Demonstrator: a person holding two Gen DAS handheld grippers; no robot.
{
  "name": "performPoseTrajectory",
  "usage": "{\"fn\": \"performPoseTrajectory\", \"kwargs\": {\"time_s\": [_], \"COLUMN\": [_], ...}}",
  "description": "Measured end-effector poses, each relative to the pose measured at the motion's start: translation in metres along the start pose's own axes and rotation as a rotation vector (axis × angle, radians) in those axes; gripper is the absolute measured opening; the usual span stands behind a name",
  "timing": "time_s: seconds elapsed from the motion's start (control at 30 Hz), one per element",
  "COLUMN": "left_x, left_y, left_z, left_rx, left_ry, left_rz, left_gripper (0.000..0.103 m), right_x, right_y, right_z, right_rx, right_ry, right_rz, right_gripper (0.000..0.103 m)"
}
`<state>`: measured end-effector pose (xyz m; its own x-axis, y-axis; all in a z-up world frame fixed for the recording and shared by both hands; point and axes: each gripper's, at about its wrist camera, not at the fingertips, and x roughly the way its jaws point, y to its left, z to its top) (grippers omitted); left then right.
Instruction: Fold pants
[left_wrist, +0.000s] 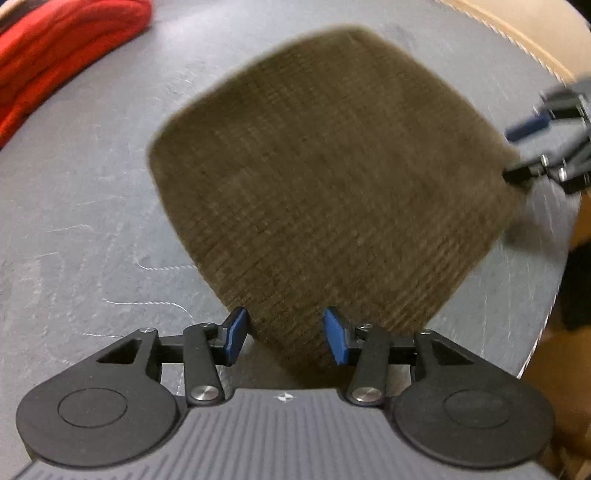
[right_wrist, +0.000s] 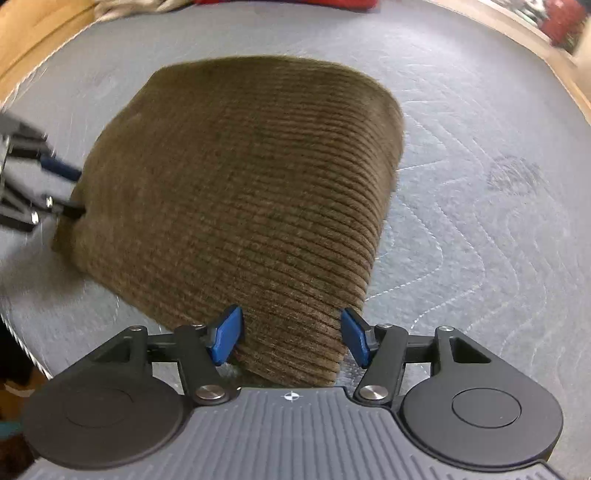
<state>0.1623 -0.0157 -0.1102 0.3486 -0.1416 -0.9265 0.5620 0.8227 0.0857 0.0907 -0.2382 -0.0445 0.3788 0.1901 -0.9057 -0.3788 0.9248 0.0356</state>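
A: Starting at the left, what lies where?

B: In the left wrist view a red cloth (left_wrist: 55, 51) is bunched at the far left of the grey quilted surface (left_wrist: 74, 221); the brown corduroy pants (left_wrist: 325, 177), folded into a compact block, fill the middle.

A: And the left gripper (left_wrist: 286, 336)?

B: Its blue pads are spread wide, one on each side of the near corner of the pants; the fabric sits between them, though nothing is pinched.

A: The right side?

B: The right gripper (right_wrist: 291, 336) is likewise spread apart, straddling the other near corner of the pants (right_wrist: 240, 206); its left pad looks close to the cloth, the right pad just beside the edge; whether they touch I cannot tell.

A: Beyond that?

B: Bare quilted surface (right_wrist: 480, 221) to the right.
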Motion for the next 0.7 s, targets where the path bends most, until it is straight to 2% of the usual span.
{"fn": "performPoseTrajectory", "kwargs": {"time_s": [0.03, 0.1, 0.17, 0.23, 0.3, 0.37, 0.43, 0.57, 0.67, 0.7], "left_x": [-0.009, -0.03, -0.056, -0.084, -0.112, -0.136, -0.151, -0.153, -0.137, -0.131], "left_y": [0.001, 0.001, 0.003, -0.003, -0.019, -0.034, -0.046, -0.069, -0.082, -0.084], "left_z": [0.003, 0.008, 0.012, 0.015, 0.012, 0.006, -0.001, -0.016, -0.023, -0.023], "left_rx": [-0.043, -0.129, -0.239, -0.332, -0.374, -0.401, -0.438, -0.5, -0.524, -0.528], "left_ry": [-0.027, -0.082, -0.137, -0.181, -0.241, -0.281, -0.308, -0.309, -0.253, -0.223], "left_rz": [0.007, 0.019, 0.038, 0.095, 0.167, 0.227, 0.234, 0.191, 0.196, 0.192], "left_gripper": [0.054, 0.068, 0.089, 0.09, 0.093, 0.103, 0.103, 0.103, 0.103, 0.103], "right_x": [-0.006, -0.024, -0.049, -0.078, -0.106, -0.127, -0.144, -0.144, -0.125, -0.121], "right_y": [0.001, 0.004, 0.005, 0.008, 0.013, 0.02, 0.03, 0.046, 0.047, 0.049], "right_z": [0.001, 0.006, 0.008, 0.008, 0.005, -0.003, -0.016, -0.05, -0.06, -0.062], "right_rx": [0.015, 0.053, 0.126, 0.206, 0.269, 0.312, 0.331, 0.313, 0.333, 0.338], "right_ry": [-0.018, -0.083, -0.173, -0.27, -0.352, -0.404, -0.446, -0.542, -0.475, -0.478], "right_rz": [-0.018, -0.063, -0.075, -0.104, -0.148, -0.164, -0.167, -0.235, -0.185, -0.163], "right_gripper": [0.061, 0.063, 0.069, 0.087, 0.093, 0.095, 0.1, 0.102, 0.1, 0.1]}}
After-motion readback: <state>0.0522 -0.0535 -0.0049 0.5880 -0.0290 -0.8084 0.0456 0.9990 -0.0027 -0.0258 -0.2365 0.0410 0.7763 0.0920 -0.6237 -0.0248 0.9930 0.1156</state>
